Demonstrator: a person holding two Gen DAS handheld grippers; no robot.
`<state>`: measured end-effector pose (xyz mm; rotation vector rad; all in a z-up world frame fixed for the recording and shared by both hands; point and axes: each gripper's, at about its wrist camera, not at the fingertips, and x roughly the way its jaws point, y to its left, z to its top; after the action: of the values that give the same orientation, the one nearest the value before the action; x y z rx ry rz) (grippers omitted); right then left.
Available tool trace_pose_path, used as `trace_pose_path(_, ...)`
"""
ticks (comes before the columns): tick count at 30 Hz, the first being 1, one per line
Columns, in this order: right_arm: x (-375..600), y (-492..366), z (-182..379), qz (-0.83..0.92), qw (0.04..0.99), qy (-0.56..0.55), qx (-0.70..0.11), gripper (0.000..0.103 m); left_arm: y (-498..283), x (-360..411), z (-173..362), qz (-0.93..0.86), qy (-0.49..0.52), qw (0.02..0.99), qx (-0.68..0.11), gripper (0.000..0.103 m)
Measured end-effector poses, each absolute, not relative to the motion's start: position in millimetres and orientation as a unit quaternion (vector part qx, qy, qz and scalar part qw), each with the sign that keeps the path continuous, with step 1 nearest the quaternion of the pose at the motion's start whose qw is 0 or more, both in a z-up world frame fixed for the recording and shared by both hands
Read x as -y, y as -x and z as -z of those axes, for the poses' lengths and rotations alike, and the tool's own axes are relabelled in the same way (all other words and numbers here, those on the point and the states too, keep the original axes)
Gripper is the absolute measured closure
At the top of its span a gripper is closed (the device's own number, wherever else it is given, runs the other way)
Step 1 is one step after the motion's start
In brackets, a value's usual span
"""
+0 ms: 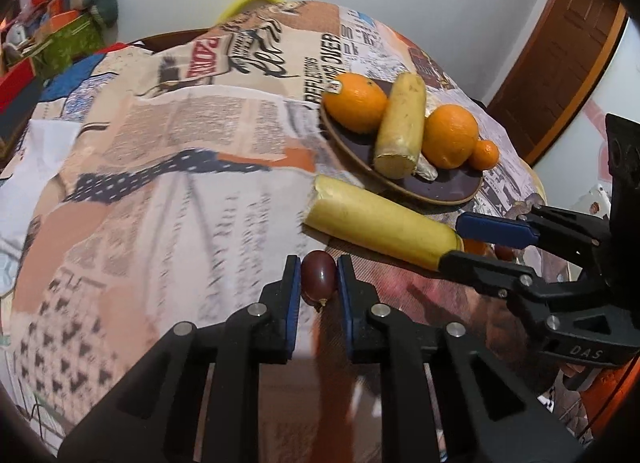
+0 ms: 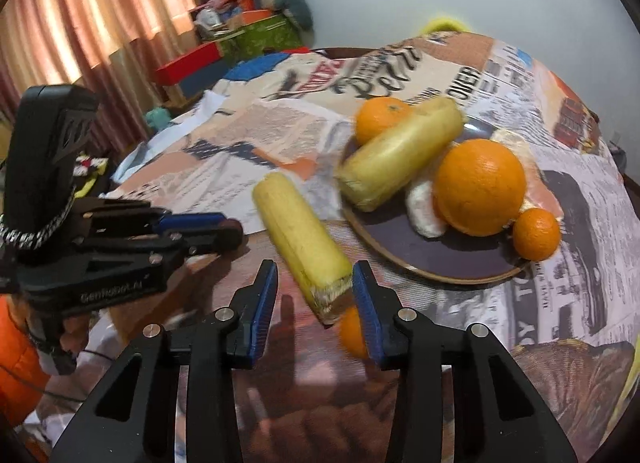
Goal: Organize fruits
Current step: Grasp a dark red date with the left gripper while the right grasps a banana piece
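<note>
My left gripper (image 1: 319,277) is shut on a dark red grape (image 1: 318,274) above the printed tablecloth; it also shows at the left of the right wrist view (image 2: 228,229). My right gripper (image 2: 315,293) is open, its jaws either side of the near end of a yellow cut stalk (image 2: 300,241) that lies on the cloth beside the plate; it does not grip it. The dark plate (image 2: 432,253) holds a second yellow stalk (image 2: 400,153), two oranges (image 2: 480,187), a small mandarin (image 2: 536,234) and a pale piece (image 2: 422,207). A small orange fruit (image 2: 352,333) lies under the right gripper.
The table is covered by a newspaper-print cloth (image 1: 180,151). Boxes and cushions (image 2: 248,35) are piled beyond the far left edge, with a curtain (image 2: 92,11) behind. A wooden door (image 1: 568,63) stands at the right. An orange jacket (image 2: 16,359) is at the near left.
</note>
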<state>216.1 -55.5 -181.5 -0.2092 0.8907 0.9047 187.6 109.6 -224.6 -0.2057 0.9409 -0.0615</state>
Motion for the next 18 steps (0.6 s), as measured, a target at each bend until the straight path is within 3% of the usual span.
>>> trace_pose_path(6,36,-217,185,-0.416,0.806,0.134,-0.399,0.064,-173,-121,227,0.018,0.110,0.884,-0.453,0.086)
trace_pose_path(18,34,-232,201,-0.427,0.778,0.128,-0.442,0.060,-178,-122,228,0.021,0.119,0.885,-0.450,0.086)
